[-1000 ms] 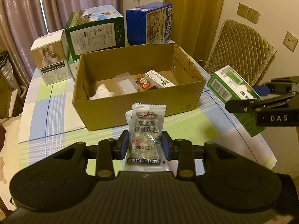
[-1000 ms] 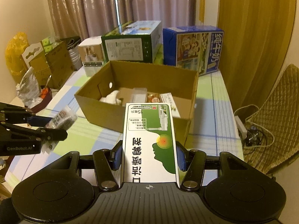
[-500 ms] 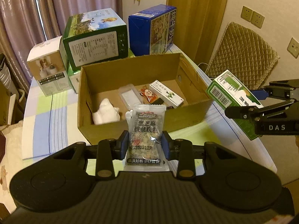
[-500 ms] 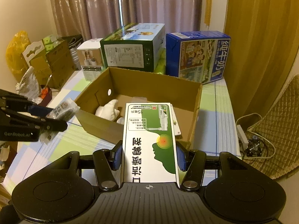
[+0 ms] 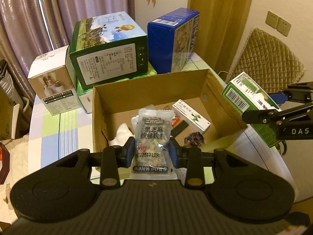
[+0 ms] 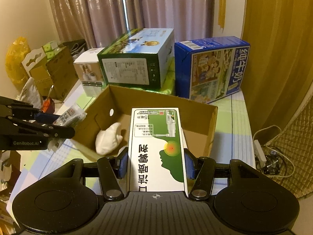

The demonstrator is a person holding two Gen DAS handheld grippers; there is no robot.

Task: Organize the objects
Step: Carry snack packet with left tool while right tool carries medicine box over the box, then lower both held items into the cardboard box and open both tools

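Since one second ago both grippers have advanced toward the cardboard box point(image 5: 150, 101): its near wall, then well ahead of the left fingers, now sits under them, and the interior fills both views.

Left gripper point(image 5: 152, 151): jaws closed to the width of a snack packet point(image 5: 153, 137), pinched at mid-height and held upright over the near part of the box. Right gripper point(image 6: 155, 161): jaws clamped on the long sides of a green-and-white medicine carton point(image 6: 158, 148), which projects forward over the near right rim.

Box contents visible: white crumpled item point(image 5: 122, 135), small white carton point(image 5: 190, 117), a dark round wrapped piece point(image 5: 194, 139), an orange wrapper partly hidden. Three large boxes stand behind on the checked tablecloth point(image 5: 50, 125).

Step in hand, as judged: carry phase ending, both items about to be deposited. Next move calls for lowering each item inside the walls, then opening the jaws. The packet is over clear floor between the white item and the small carton. The medicine carton needs to go further in before release, lest it catch the rim.
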